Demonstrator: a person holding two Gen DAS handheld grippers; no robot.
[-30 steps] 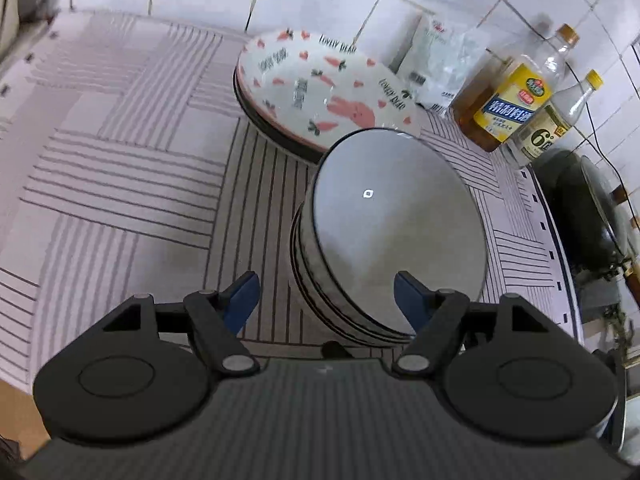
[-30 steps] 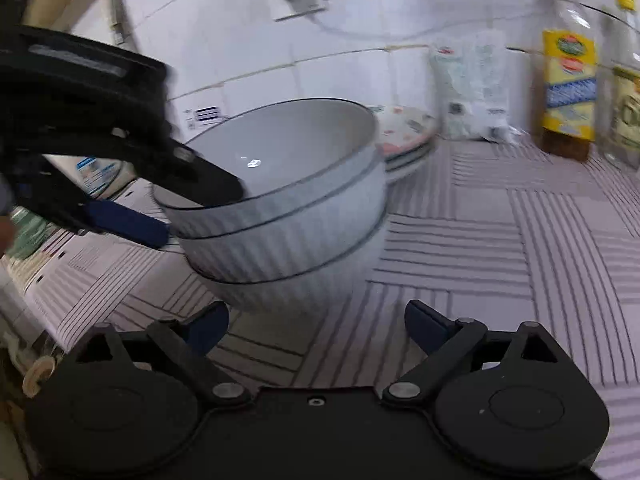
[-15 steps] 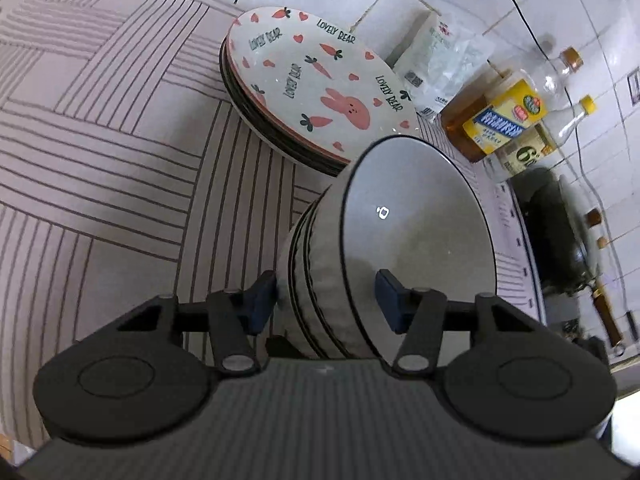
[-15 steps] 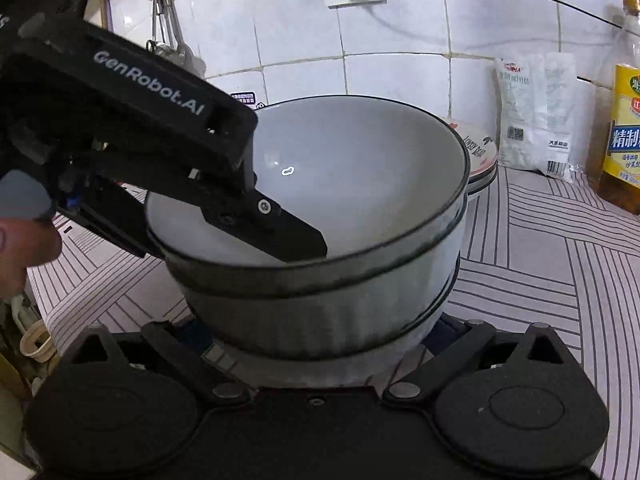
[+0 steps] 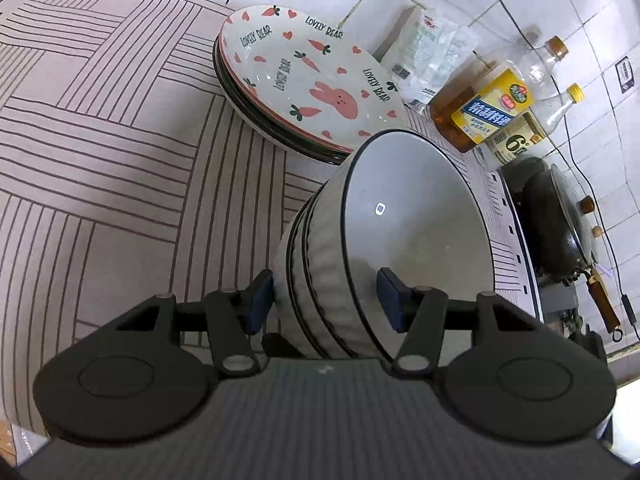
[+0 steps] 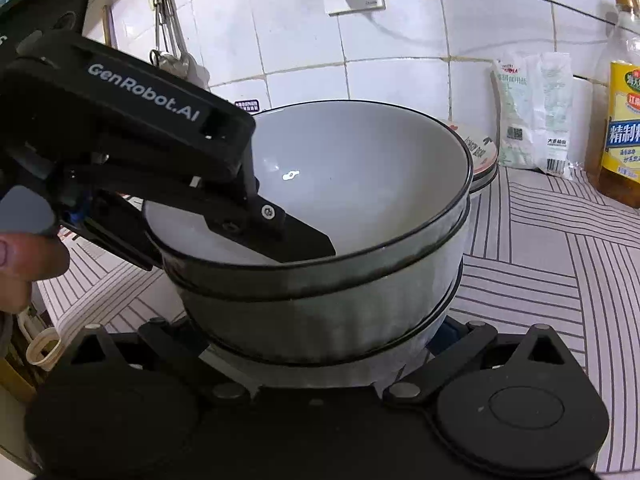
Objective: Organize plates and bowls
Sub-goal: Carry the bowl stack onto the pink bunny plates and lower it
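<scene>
Bowls (image 5: pixel 360 248), stacked on the counter (image 5: pixel 100 140), were clamped at the near wall by the left gripper (image 5: pixel 324 300), one pad inside, for lifting; the right gripper (image 6: pixel 320 344), wide, straddled the base.

A stack of grey bowls (image 6: pixel 320 280) fills the right wrist view, sitting between the right gripper (image 6: pixel 320 344) and its wide-spread fingers. The left gripper (image 6: pixel 224 236) straddles the stack's rim, one finger inside the top bowl. Behind it are plates (image 6: pixel 482 152) on the striped bench (image 6: pixel 540 264).
</scene>
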